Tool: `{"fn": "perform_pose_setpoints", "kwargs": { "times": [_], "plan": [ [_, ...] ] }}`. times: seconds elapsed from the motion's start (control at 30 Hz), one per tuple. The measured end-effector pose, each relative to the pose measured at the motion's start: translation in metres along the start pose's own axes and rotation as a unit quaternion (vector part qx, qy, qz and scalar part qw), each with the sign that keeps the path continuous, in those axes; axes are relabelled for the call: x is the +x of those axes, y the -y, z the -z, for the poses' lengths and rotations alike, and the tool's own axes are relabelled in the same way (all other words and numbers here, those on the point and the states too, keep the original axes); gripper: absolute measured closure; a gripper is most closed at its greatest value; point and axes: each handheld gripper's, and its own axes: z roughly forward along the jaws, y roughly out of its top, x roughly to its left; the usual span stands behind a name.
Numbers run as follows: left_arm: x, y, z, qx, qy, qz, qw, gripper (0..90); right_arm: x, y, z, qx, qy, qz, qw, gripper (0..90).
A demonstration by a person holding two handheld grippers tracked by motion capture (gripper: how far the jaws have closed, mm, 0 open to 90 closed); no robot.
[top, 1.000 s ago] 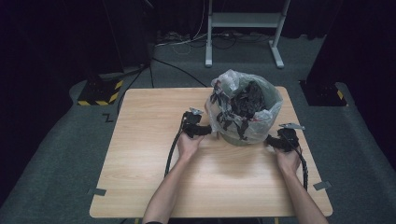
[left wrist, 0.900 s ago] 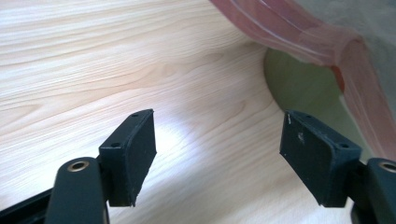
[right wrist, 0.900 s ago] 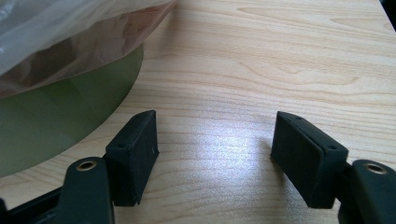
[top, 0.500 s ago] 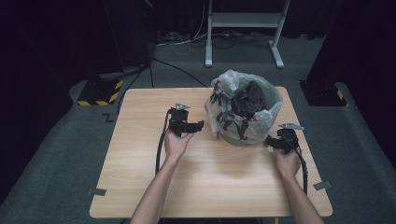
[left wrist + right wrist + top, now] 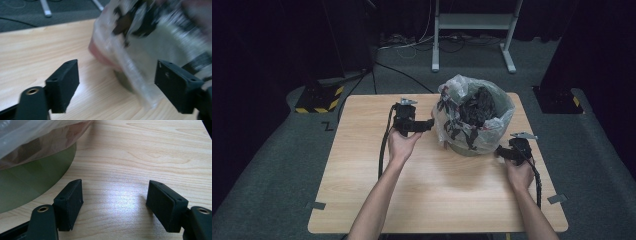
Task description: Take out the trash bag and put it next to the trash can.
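the bin point(image 5: 469, 147), a green round one lined with a thin clear plastic bag point(image 5: 452, 125) printed in black, stands on the far right part of the wooden table point(image 5: 362, 200), between the two hands. the left gripper point(image 5: 424, 126) hangs just beside the bag's left flank with its jaws spread wide; they have just been opening, and nothing is pressed between them, though in the left gripper view the loose film point(image 5: 130, 72) sags into the gap. the right gripper point(image 5: 499, 152) sits low at the bin's right foot, jaws also wide apart over bare wood, with the green wall point(image 5: 32, 180) just off to one side. the bag looks light, limp and slippery (it will crumple and slide rather than resist), so a pinch on a gathered fold near the rim should hold best; the bin itself seems stiff but light, likely to skid if tugged sideways.
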Motion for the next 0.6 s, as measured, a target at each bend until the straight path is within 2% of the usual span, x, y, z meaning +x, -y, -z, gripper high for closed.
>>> {"fn": "perform_pose_setpoints", "kwargs": {
  "times": [0.1,0.37,0.47,0.6],
  "plan": [
    [-0.007,-0.012,0.005,-0.009,-0.001,-0.01,0.9999,18.4,0.0,0.0,0.0,0.0,-0.001,0.001,1.0,29.1],
    [-0.025,-0.037,0.003,-0.016,0.014,-0.019,0.9996,16.9,0.0,0.0,0.0,0.0,-0.003,0.001,1.0,29.1],
    [-0.029,-0.046,0.001,-0.008,0.03,-0.017,0.9994,14.8,0.0,0.0,0.0,0.0,-0.004,0.002,1.0,29.2],
    [-0.035,-0.058,-0.004,-0.009,0.025,-0.021,0.9994,13.7,0.0,0.0,0.0,0.001,-0.005,0.0,1.0,29.2]
  ]
}}
